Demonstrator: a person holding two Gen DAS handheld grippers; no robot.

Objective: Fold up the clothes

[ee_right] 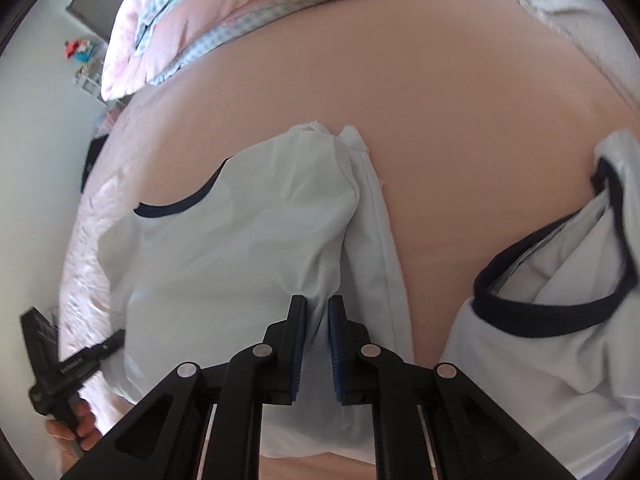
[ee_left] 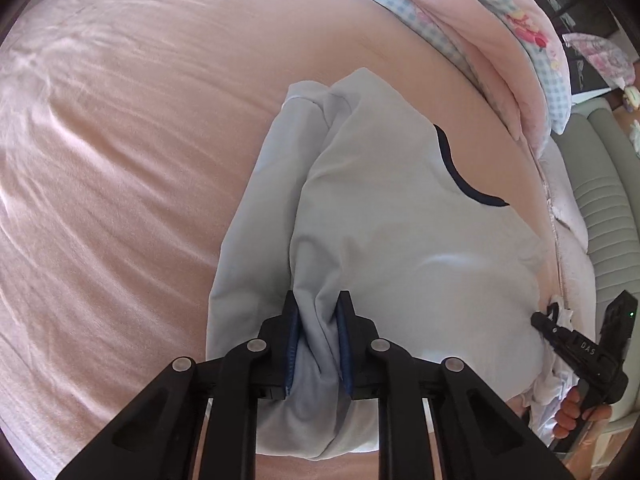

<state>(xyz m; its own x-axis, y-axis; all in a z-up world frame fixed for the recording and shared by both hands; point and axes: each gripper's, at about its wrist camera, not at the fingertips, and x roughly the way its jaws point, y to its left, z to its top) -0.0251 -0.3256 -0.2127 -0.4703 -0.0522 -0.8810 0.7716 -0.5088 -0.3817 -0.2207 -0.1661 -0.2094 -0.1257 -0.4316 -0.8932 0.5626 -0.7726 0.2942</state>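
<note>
Pale blue garment [ee_left: 400,220] on bed [ee_left: 120,160]: left gripper [ee_left: 318,344] and right gripper [ee_right: 316,344] both pinch bunched cloth; lift evenly, keeping hem taut.

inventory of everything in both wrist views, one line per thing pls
garment: one, pale blue with navy trim, on the bed, bunched between both hand-held grippers
second garment: one, white with navy trim, right side of the right wrist view
bedsheet: one, pink, under the clothes
quilt: one, pink with blue check, piled at the far end of the bed
bench: one, grey-green and ribbed, beside the bed
left hand-held gripper: one, black with blue pads, shut on the garment
right hand-held gripper: one, black with blue pads, shut on the garment
person's hand: holds the right hand-held gripper's handle
</note>
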